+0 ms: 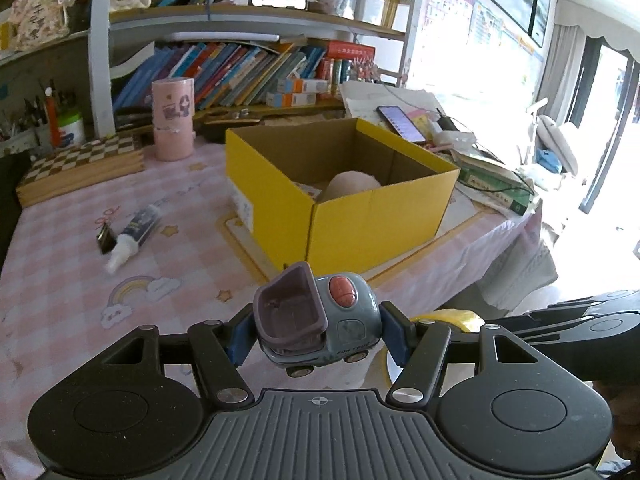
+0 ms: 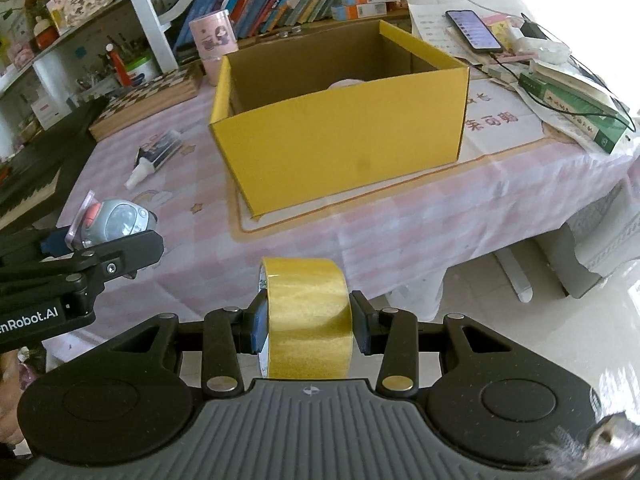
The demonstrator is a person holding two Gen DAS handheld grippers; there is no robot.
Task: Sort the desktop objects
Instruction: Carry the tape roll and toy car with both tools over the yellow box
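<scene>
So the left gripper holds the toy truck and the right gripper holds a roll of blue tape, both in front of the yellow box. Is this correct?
Not quite: the roll of tape in the right gripper is yellow, as the right wrist view shows. The left gripper does hold the toy truck, both before the yellow box.

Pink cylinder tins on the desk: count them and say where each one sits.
2. One pink tin stands stacked on top of the other, behind the yellow box, beside the checkered board. Others may be hidden behind the box.
</scene>
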